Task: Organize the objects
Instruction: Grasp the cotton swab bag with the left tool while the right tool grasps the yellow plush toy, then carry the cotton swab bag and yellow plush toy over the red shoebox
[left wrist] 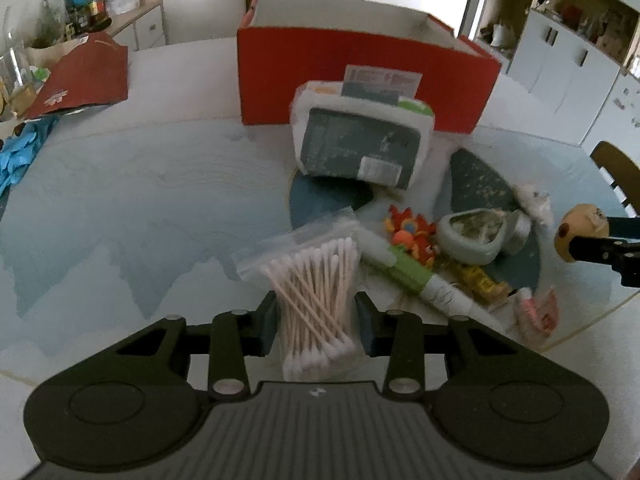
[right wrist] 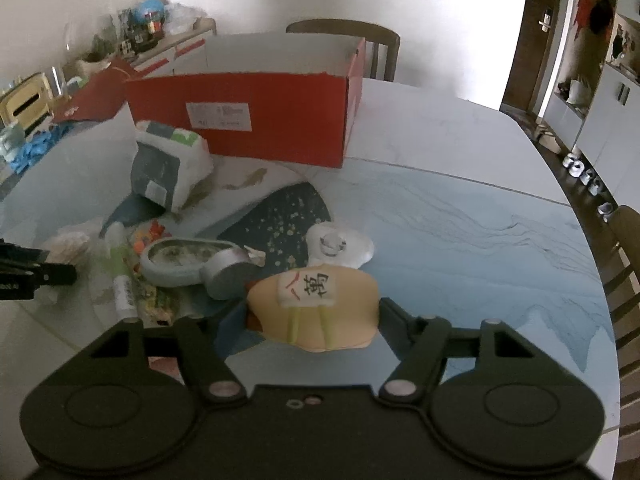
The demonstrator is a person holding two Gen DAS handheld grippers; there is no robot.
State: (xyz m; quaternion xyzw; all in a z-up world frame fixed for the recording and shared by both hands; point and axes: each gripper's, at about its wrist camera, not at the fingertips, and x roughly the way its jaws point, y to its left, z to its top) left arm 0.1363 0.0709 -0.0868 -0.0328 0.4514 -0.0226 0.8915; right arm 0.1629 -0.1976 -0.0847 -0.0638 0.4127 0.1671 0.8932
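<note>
A: Bottom centre of the left wrist view, left gripper (left wrist: 316, 316), black two-finger, jaws clenched on a clear plastic bag of cotton swabs (left wrist: 316, 300). Pads press both sides of the bag.

B: Bag on the table?

A: Its upper end lies on the pale blue patterned tabletop (left wrist: 140, 200); whether the gripped end is lifted I can't tell. Just right of it, a white-and-green tube (left wrist: 416, 280), then an orange toy (left wrist: 412, 232) and a grey-green oval case (left wrist: 476, 236) in a pile. Above those, mid frame, a dark grey and white packet (left wrist: 360, 140) leans against an open red cardboard box (left wrist: 360, 68), upper centre.

B: Other gripper visible there?

A: Right edge, black fingertips on a beige round figurine head (left wrist: 580, 232).

B: Right wrist view?

A: Lower centre, right gripper (right wrist: 316, 320), jaws grasping that beige figurine (right wrist: 320, 308); it has a white patch with a black character. Fingers touch both its flanks. Just above it a white round suction-type piece (right wrist: 336, 244). Left of that, the grey-green case (right wrist: 188, 260) and the tube (right wrist: 122, 272). The packet (right wrist: 168, 168) sits upper left of middle, the red box (right wrist: 256, 116) behind it, top centre. Left gripper tip pokes in at the left edge (right wrist: 52, 274). Wooden chair (right wrist: 360, 40) behind the box.
</note>
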